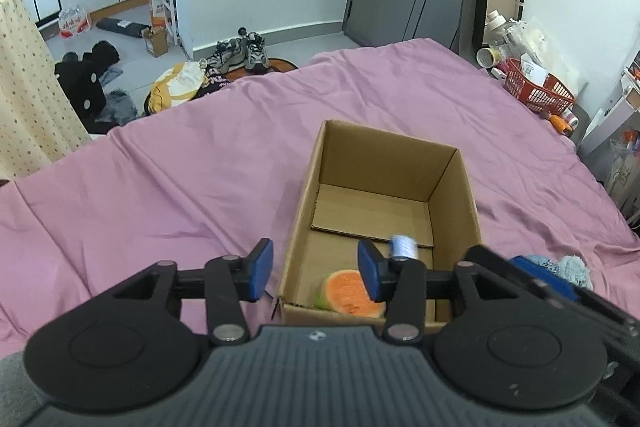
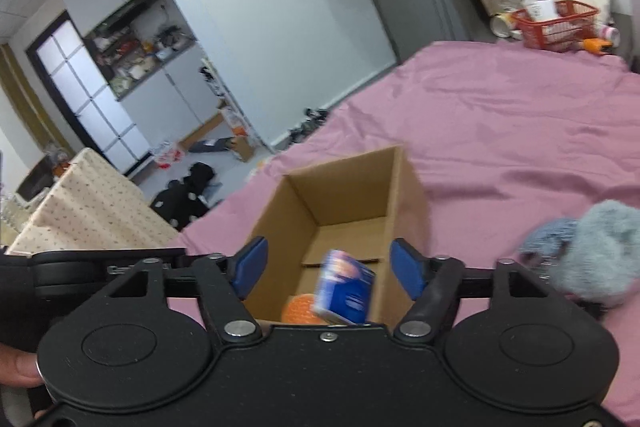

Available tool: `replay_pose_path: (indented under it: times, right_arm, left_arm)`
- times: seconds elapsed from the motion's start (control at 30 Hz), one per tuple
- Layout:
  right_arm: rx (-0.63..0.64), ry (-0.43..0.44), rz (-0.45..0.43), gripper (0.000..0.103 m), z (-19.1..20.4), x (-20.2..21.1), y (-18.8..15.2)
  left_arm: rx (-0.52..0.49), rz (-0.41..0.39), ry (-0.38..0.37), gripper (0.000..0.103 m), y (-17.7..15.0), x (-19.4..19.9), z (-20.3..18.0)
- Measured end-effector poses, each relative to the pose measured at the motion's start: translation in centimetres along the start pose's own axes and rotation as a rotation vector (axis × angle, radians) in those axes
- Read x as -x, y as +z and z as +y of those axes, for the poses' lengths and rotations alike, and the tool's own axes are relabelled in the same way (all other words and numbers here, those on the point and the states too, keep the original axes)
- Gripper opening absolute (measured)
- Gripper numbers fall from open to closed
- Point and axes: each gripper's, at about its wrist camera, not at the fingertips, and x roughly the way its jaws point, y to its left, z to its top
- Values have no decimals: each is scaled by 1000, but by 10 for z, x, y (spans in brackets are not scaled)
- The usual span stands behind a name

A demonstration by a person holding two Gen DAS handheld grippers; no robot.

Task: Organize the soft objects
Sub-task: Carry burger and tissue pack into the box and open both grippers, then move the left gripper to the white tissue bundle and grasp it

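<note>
An open cardboard box [image 1: 452, 195] [image 2: 404, 195] stands on the pink bed sheet [image 1: 180, 167] [image 2: 520, 131]. An orange and green soft toy [image 1: 348, 293] [image 2: 300, 309] lies in its near corner. A small blue and white pack [image 2: 346, 287] [image 1: 403, 247], tilted and blurred, is in the air over the box between the right gripper's pads, touching neither. My right gripper [image 2: 329, 271] is open. My left gripper [image 1: 316, 275] is open above the box's near left corner, nothing between its pads. A grey-blue plush [image 2: 592, 251] [image 1: 560, 267] lies right of the box.
A red basket [image 1: 540, 91] [image 2: 556, 23] with bottles and clutter sits at the bed's far right corner. Shoes, bags and clothes cover the floor beyond the bed. A patterned cloth [image 1: 28, 99] covers furniture on the left. A person's fingers [image 2: 16, 367] show at the lower left.
</note>
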Motion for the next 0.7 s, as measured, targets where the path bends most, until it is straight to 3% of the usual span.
replay_pose_path:
  times: [0.43, 0.57, 0.7]
  right_arm:
    - [-126, -104, 104, 81, -43, 34, -1]
    - [-157, -138, 103, 93, -56, 45, -3]
    - [-195, -130, 108, 98, -72, 57, -3]
  left_arm:
    - [-83, -39, 17, 68, -4, 24, -29]
    - [-105, -56, 14, 72, -7, 31, -43]
    - [-130, -59, 8, 76, -14, 33, -58]
